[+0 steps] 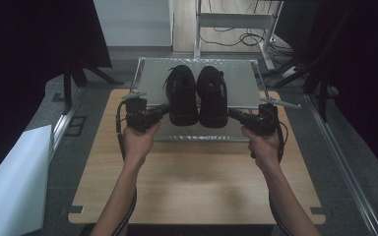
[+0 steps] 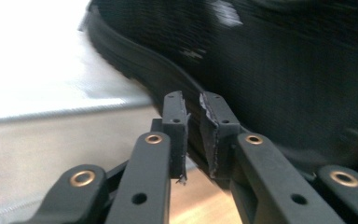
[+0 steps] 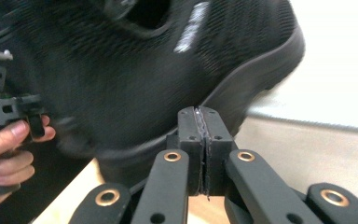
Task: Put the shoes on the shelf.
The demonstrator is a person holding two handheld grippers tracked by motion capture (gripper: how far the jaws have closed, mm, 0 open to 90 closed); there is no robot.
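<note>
The high view looks forward and down over the whole table (image 1: pixel 197 187) from the person's side. Each gripper view sits low and very close, looking along its jaws at one flank of the shoes (image 1: pixel 197 96), which all three views share.

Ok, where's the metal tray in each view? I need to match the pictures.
High view: the metal tray sits at centre, on the far half of the wooden board, under the black shoes.
Left gripper view: upper left, pale and glaring, left of a shoe's sole.
Right gripper view: upper right, bright, right of a shoe's sole.
Shared landmark: the black shoes standing on it.
</note>
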